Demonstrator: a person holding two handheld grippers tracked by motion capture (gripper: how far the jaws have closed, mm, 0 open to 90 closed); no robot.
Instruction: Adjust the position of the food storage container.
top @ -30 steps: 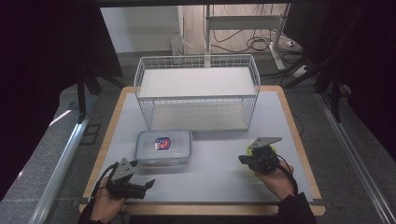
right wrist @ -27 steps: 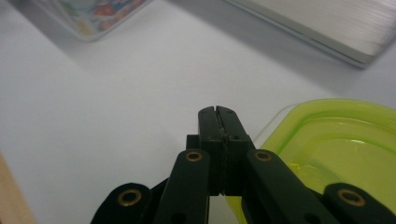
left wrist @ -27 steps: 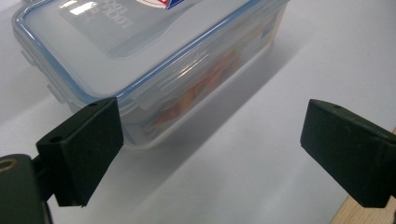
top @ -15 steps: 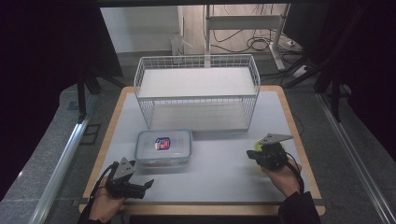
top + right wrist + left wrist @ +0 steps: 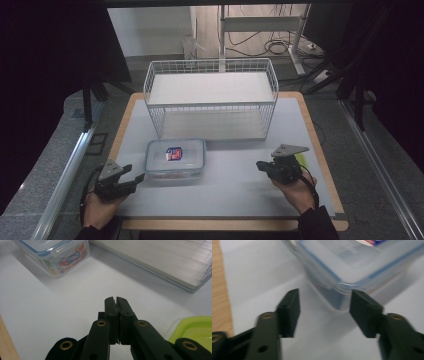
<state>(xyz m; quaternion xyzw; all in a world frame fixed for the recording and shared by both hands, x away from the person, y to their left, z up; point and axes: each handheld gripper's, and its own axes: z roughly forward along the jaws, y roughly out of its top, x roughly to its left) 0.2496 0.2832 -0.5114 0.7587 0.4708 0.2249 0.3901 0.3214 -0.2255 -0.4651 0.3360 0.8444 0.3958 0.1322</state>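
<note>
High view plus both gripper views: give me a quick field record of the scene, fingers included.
surface: white mat on a wooden table
container: clear lidded box, blue seal, label on lid, in front of the rack
rack: white wire basket shelf at the back of the mat
green item: green lid beside the right gripper
left gripper: fingers apart, have just been closing, box corner just ahead, nothing gripped
right gripper: fingers shut, empty, on the mat
</note>
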